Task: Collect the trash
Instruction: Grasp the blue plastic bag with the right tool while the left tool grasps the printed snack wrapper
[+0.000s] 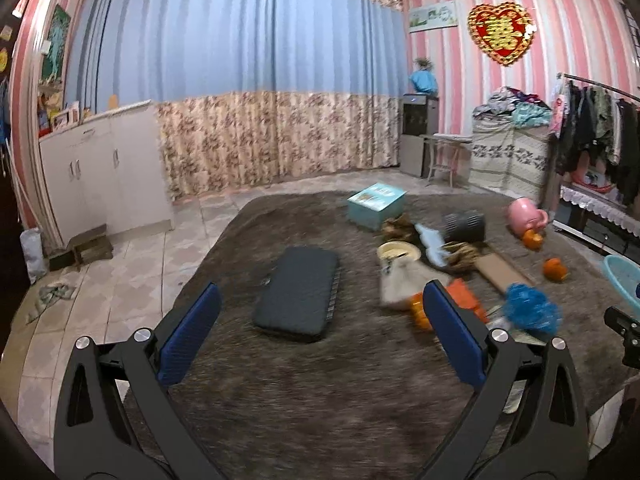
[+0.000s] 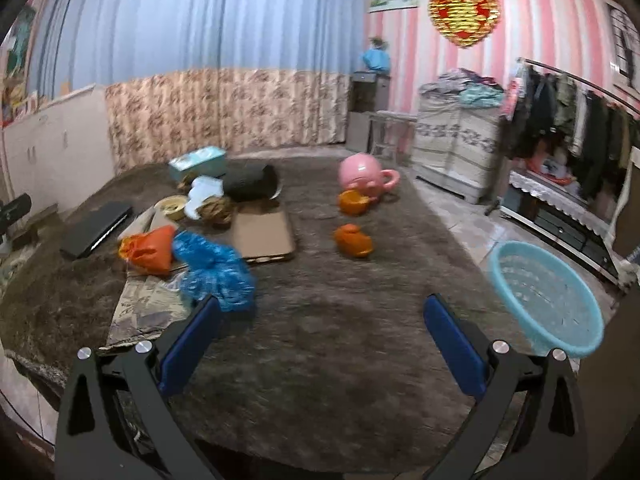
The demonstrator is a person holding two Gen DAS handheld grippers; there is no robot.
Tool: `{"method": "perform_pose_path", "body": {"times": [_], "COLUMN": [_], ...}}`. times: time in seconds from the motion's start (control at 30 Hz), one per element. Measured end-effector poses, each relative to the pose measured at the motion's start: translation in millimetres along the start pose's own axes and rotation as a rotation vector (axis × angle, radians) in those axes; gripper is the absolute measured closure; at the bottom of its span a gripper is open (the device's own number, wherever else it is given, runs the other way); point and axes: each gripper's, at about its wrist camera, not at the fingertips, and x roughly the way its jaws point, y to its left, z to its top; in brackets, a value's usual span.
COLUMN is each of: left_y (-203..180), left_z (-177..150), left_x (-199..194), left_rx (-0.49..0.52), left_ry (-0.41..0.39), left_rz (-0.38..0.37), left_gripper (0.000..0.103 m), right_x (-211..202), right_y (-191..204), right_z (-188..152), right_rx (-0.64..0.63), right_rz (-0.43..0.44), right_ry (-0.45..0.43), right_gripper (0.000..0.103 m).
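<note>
Both grippers hover over the shaggy brown rug (image 2: 340,320), fingers spread wide and empty: the left gripper (image 1: 320,332) near a dark flat padded case (image 1: 298,292), the right gripper (image 2: 320,340) between a crumpled blue plastic bag (image 2: 212,268) and a light-blue plastic basket (image 2: 548,296). The trash lies scattered ahead: an orange bag (image 2: 150,250), flat cardboard (image 2: 262,236) and two orange peels (image 2: 352,240).
</note>
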Motion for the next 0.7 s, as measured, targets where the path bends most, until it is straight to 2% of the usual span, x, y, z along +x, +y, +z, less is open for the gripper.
{"method": "perform_pose_path", "body": {"times": [0.13, 0.23, 0.43, 0.5, 0.6, 0.7], "left_y": [19.9, 25.2, 9.6, 2.9, -13.5, -31.5], "left_z": [-3.7, -6.5, -15.8, -17.9, -20.1, -22.0], "left_x": [11.0, 16.6, 23.0, 22.3, 20.0, 16.5], "left_rx": [-0.019, -0.038, -0.027, -0.028, -0.013, 0.010], "left_ry": [0.015, 0.035, 0.074, 0.080, 0.082, 0.080], "left_rz": [0.024, 0.010, -0.019, -0.030, -0.045, -0.064], "left_gripper": [0.005, 0.005, 0.005, 0.005, 0.005, 0.005], "right_x": [20.8, 40.9, 75.0, 75.7, 69.9, 57.3], "right_y": [23.7, 41.2, 47.2, 47.2, 43.2, 28.1], "right_z": [11.8, 15.5, 12.1, 11.0, 11.6, 14.0], "right_rx": [-0.052, -0.098, -0.088, -0.085, -0.079, -0.074], "right_rz": [0.040, 0.065, 0.160, 0.203, 0.217, 0.206], "right_ry": [0.020, 0.052, 0.151, 0.156, 0.128, 0.096], "right_gripper": [0.005, 0.006, 0.048, 0.072, 0.084, 0.086]}}
